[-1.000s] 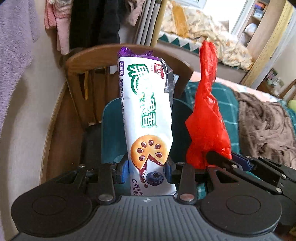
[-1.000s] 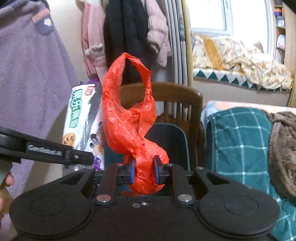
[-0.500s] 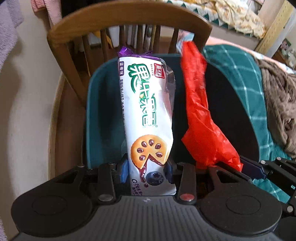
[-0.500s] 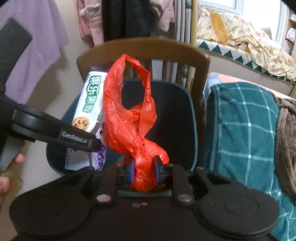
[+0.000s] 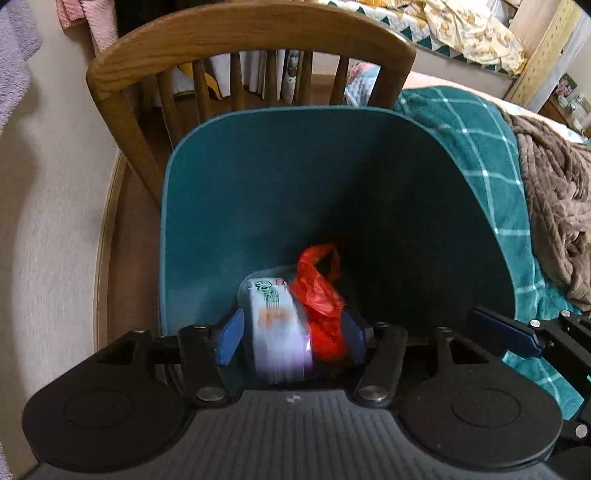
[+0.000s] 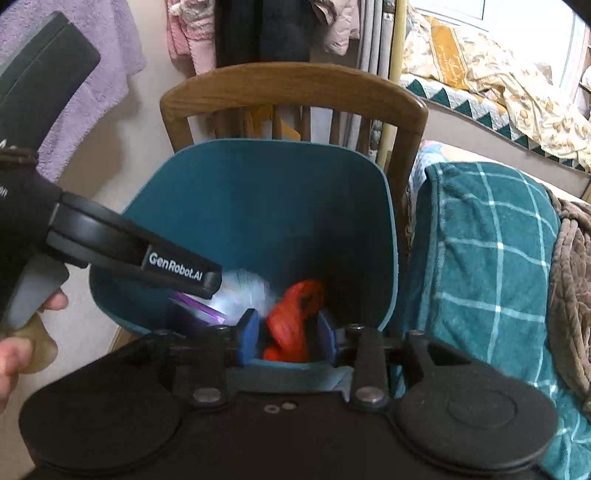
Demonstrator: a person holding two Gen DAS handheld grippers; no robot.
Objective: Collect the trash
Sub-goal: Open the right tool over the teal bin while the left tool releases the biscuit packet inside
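**Both pieces of trash released over the teal bin**

- Left tongs [image 5: 291,338]: a second ago pinching the biscuit wrapper [image 5: 277,332] upright in front of the wooden chair [image 5: 236,33]; now lowered to the mouth of the teal bin [image 5: 258,177], jaws opening, blue pads clear of the pack on both sides. Wrapper is motion-blurred between the spread jaws, judged to be dropping into the bin
- Right tongs [image 6: 286,336]: a second ago pressed together on the knot of the red plastic bag [image 6: 295,321]; now jaws opening, bag blurred and loose between the pads, no longer gripped, inside the bin's rim
- Red plastic bag, left wrist view: lying just beside the wrapper, deep in the bin
- Teal bin: standing on the chair seat, beside the bed with the green checked blanket [image 6: 480,240]; whether other contents lie beneath is hidden
- Person's hand [image 6: 14,354]: on the left tool's handle, lower left edge
- Task reading: both items are effectively deposited; the likely next need is to withdraw both tongs and look for further trash
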